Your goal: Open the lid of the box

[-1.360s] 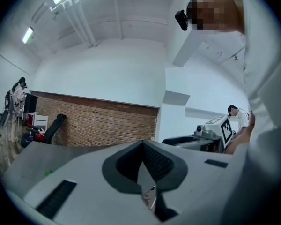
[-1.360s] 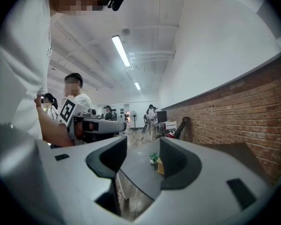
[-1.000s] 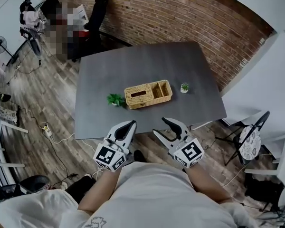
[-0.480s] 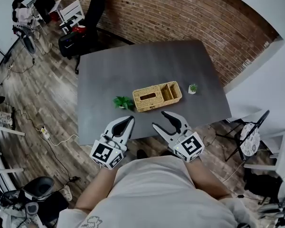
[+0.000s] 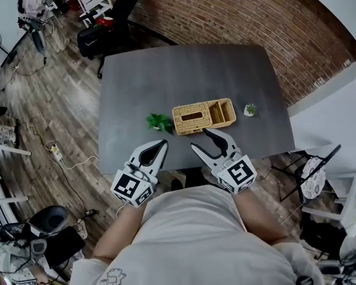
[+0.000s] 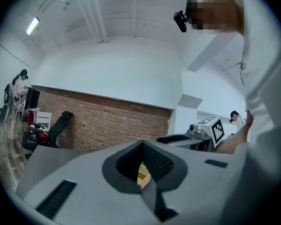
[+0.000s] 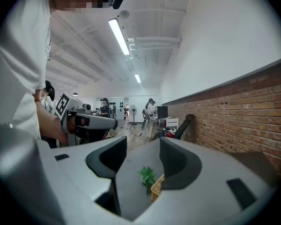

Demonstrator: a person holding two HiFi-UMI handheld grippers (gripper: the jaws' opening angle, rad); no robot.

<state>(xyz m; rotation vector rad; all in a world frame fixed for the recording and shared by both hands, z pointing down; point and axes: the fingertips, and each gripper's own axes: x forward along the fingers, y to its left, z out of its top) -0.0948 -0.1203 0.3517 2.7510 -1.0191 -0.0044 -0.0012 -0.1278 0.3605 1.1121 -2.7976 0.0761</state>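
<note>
A woven wicker box [image 5: 203, 116] lies in the middle of the grey table [image 5: 184, 76]. Its left half carries a slotted lid [image 5: 191, 117]; its right half shows open compartments [image 5: 222, 111]. My right gripper [image 5: 206, 142] hovers open just short of the box, over the table's near edge. In the right gripper view the gap of that gripper [image 7: 143, 146] frames a box corner [image 7: 155, 187] and a green plant [image 7: 147, 175]. My left gripper [image 5: 161, 144] is shut and empty, near the table edge, left of the box. Its closed tips [image 6: 143, 143] leave a slit showing the box [image 6: 144, 175].
A small green plant [image 5: 159, 122] sits just left of the box and a tiny potted plant [image 5: 250, 109] to its right. A brick wall [image 5: 237, 16] runs behind the table. A black office chair [image 5: 115, 16] stands at far left, a folding chair [image 5: 311, 177] at right.
Both grippers have moved forward toward the table and the box. The right gripper's tips now reach over the near edge. Neither gripper's jaws have changed.
</note>
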